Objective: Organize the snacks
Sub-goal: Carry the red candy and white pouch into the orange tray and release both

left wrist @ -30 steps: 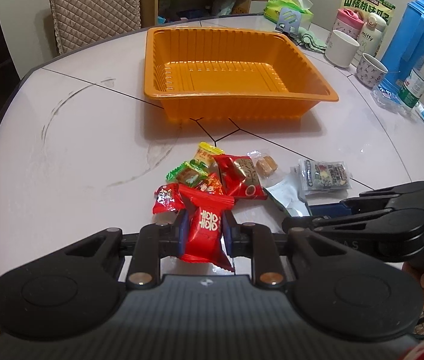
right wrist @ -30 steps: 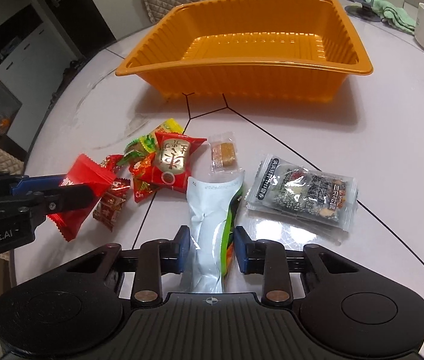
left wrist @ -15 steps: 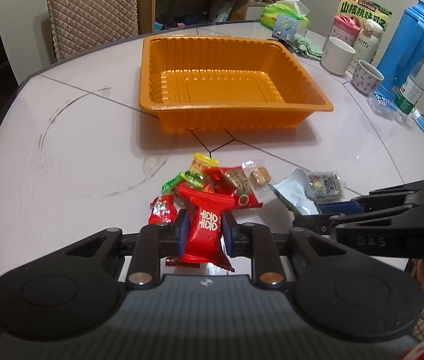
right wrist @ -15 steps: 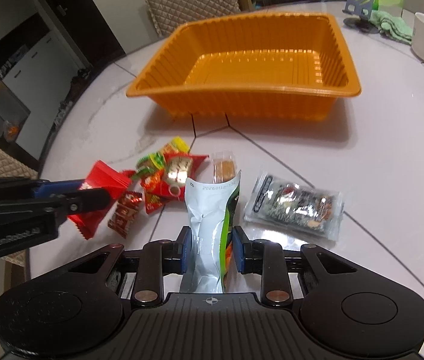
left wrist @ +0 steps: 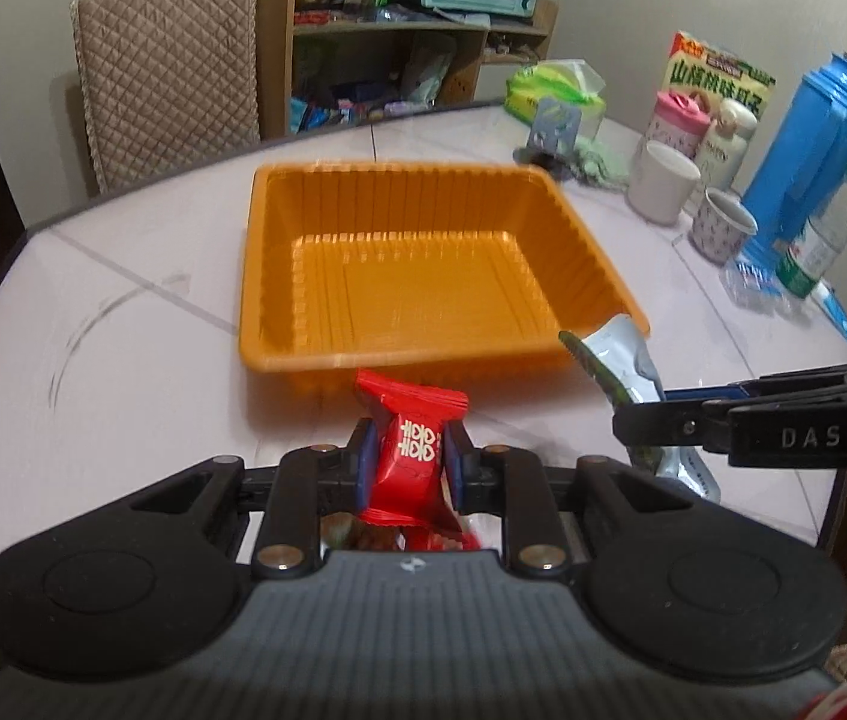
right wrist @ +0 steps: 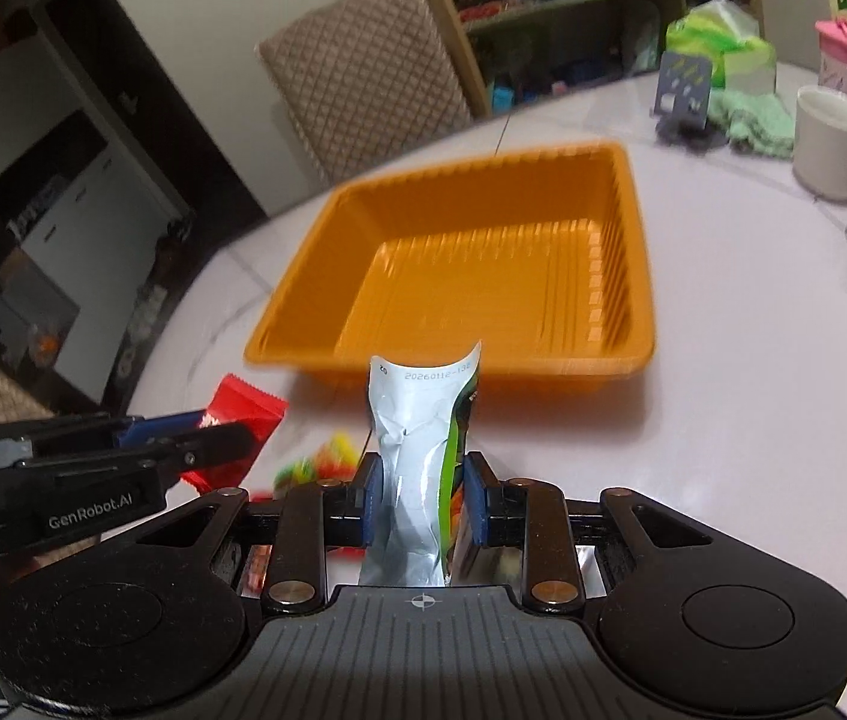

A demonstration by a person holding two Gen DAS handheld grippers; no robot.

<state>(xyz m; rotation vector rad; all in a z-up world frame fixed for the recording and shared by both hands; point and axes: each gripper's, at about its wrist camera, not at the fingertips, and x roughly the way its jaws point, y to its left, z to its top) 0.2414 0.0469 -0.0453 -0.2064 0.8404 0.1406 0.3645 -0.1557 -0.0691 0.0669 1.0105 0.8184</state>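
Left wrist view, orange tray (left wrist: 579, 228), nothing inside

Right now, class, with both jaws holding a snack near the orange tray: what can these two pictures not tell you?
- Loose snacks on the table: mostly hidden behind the left gripper and right gripper; the colourful bit in the right wrist view is blurred.
- Silver-green packet: its front faces away.
- Red packet: lower end hidden.
- Orange tray: rim blurred.

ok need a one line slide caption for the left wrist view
Left gripper clamps a red candy packet short of the empty orange tray.
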